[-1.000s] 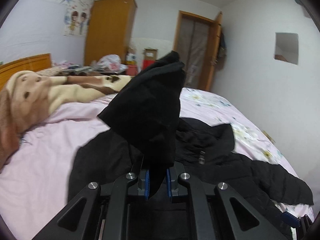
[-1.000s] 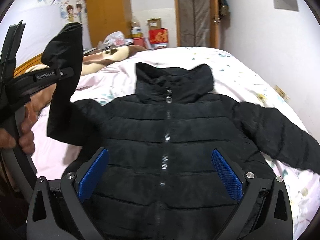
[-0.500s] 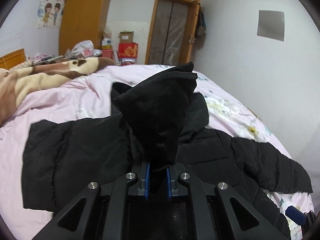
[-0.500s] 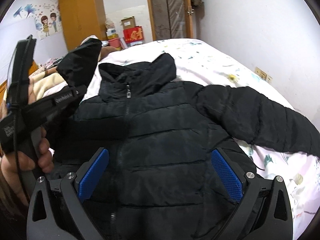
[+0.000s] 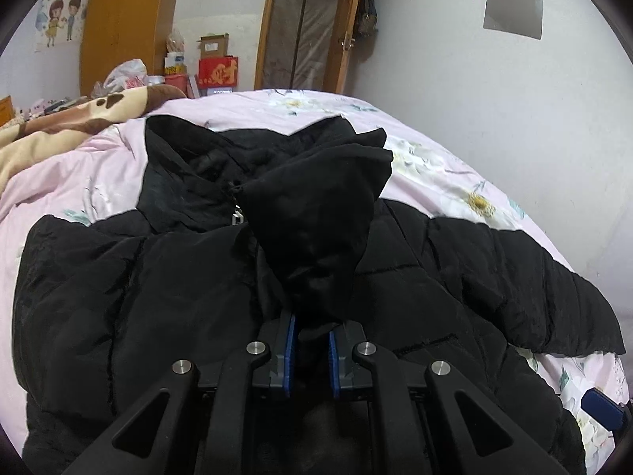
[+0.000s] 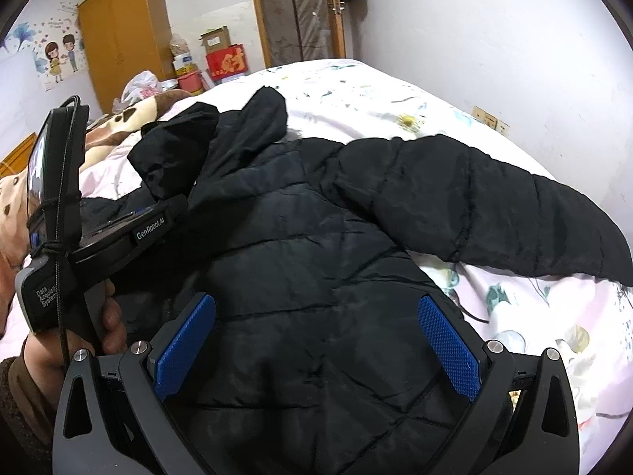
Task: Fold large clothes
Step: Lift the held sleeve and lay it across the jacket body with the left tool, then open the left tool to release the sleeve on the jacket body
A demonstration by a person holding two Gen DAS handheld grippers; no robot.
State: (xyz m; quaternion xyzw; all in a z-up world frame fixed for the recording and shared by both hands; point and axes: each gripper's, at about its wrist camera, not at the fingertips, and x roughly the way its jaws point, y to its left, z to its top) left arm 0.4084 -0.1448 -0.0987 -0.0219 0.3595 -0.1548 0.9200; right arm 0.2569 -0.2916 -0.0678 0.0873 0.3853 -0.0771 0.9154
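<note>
My left gripper (image 5: 310, 340) pinching black jacket (image 6: 316, 277) sleeve cuff (image 5: 316, 213) over its chest, jacket spread mid-bed (image 6: 554, 316), my right gripper (image 6: 316, 348) jaws wide, nothing btwn, above jacket hem.

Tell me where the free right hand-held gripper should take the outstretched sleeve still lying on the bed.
Probably at the cuff end of the outstretched sleeve, coming from above. It lies flat on the bed, pointing away from the jacket body, so its end can likely be pinched and carried inward. The right hand-held gripper is open and empty.
</note>
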